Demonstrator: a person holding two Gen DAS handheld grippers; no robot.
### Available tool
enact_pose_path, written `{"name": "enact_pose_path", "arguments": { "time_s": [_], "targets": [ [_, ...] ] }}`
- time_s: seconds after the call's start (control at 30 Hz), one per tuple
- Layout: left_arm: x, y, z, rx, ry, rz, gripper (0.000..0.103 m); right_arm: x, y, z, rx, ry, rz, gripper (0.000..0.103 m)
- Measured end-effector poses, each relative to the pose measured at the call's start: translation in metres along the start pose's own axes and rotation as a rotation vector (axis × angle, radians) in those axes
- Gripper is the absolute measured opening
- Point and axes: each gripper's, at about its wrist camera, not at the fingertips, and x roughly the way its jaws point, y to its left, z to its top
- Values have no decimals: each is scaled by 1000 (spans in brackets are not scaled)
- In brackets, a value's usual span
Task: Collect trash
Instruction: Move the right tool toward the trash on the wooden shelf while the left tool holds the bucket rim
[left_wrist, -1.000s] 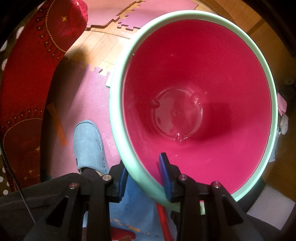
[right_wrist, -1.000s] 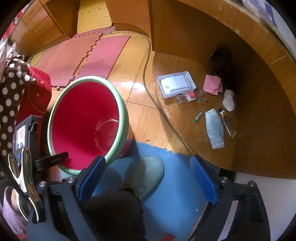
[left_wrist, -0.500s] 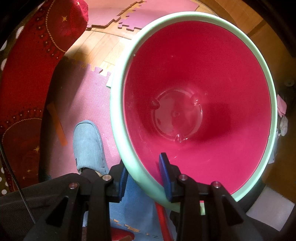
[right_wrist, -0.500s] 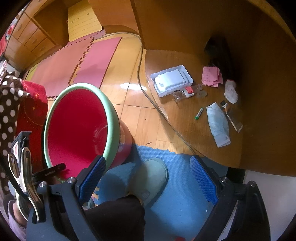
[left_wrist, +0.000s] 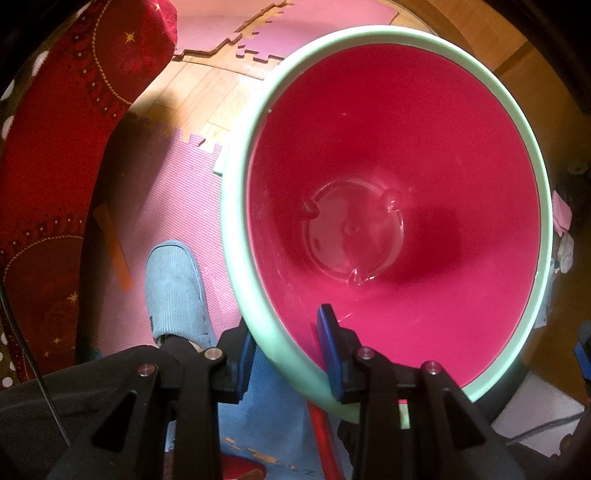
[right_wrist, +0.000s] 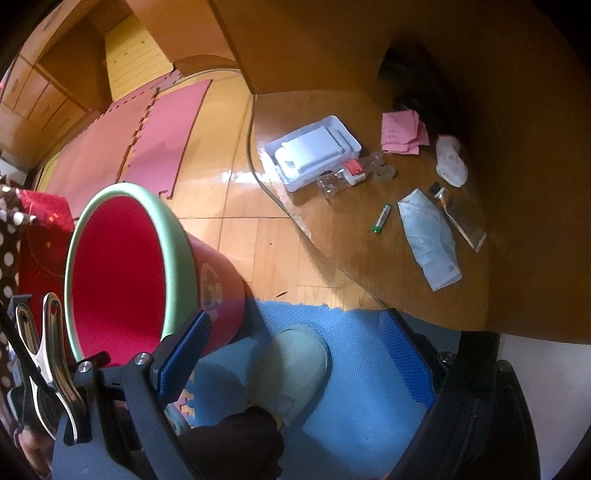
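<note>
A red bucket (left_wrist: 388, 192) with a pale green rim (left_wrist: 236, 236) fills the left wrist view; its inside holds nothing. My left gripper (left_wrist: 288, 354) is shut on that rim, one pad inside the wall and one outside. In the right wrist view the same bucket (right_wrist: 118, 266) leans at the left. My right gripper (right_wrist: 295, 354) is open with nothing between its fingers, above a blue mat and a slipper. On the low wooden table (right_wrist: 332, 229) lie trash items: a crushed clear bottle (right_wrist: 347, 175), a battery (right_wrist: 381, 218), a folded white wrapper (right_wrist: 430, 238), pink papers (right_wrist: 404, 132), a crumpled white piece (right_wrist: 450, 160) and a flat tube (right_wrist: 460, 216).
A white tray (right_wrist: 314, 151) sits on the table beside the bottle. The person's grey slippers (left_wrist: 173, 291) (right_wrist: 295, 365) stand on pink (left_wrist: 166, 206) and blue foam mats (right_wrist: 354, 417). A red patterned cushion (left_wrist: 55, 129) lies left of the bucket. A cable (right_wrist: 258, 173) runs along the table's edge.
My right gripper has come down and nearer the table, so the trash items look larger. The left gripper keeps its hold on the bucket rim and has not moved.
</note>
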Motion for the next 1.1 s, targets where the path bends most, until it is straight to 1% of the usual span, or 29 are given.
{"name": "enact_pose_path", "arguments": {
  "time_s": [0.37, 0.6, 0.7, 1.1],
  "targets": [
    [0, 0, 0, 0, -3, -1, 34, 17, -12, 8, 35, -4, -21, 94],
    [1, 0, -1, 2, -5, 0, 34, 34, -26, 19, 73, -15, -47, 94],
    [0, 0, -1, 3, -5, 0, 34, 41, -33, 23, 79, -21, -75, 94],
    [0, -1, -1, 1, -6, 2, 34, 71, -59, 36, 153, 8, -128, 94]
  ]
}}
